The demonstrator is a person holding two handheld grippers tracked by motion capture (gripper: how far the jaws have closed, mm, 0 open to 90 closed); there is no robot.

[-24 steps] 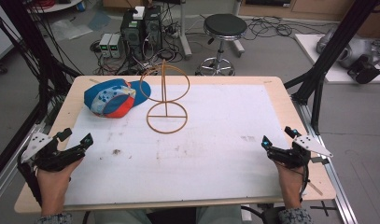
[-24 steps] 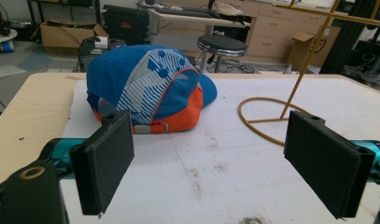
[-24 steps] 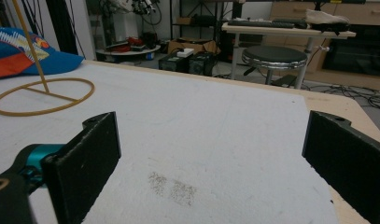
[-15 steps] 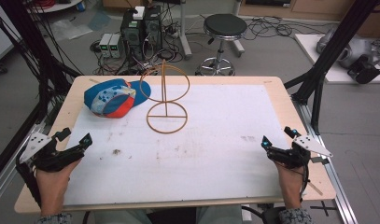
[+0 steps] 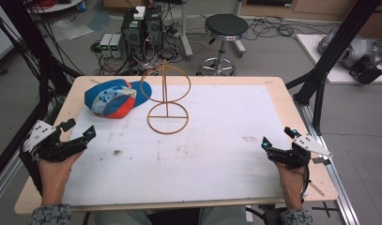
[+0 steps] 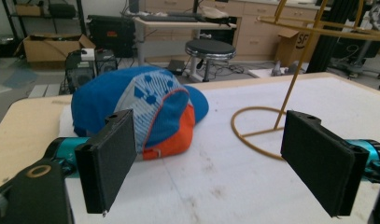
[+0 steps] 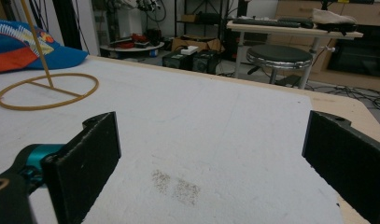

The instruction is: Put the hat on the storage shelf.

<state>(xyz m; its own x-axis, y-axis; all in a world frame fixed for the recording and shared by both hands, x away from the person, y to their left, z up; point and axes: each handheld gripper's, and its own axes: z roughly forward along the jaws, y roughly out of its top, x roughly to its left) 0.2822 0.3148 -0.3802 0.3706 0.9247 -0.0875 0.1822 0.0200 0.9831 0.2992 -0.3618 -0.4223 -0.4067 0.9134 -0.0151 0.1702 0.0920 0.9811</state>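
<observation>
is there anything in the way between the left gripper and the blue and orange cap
Nothing visible. The left gripper sits open at the table's near left, and bare white mat runs from it to the cap. The wire stand is off to the cap's right.

Little can be read from where I hold my jaws. In the left gripper view, a cardboard box (image 6: 290,44) on the floor beyond the worktop carries black letters that look like "SF"; the rest of its print is cut off by the yellow wire stand (image 6: 290,88). The cap (image 6: 145,112) bears only a white pattern, no words I can make out.
</observation>
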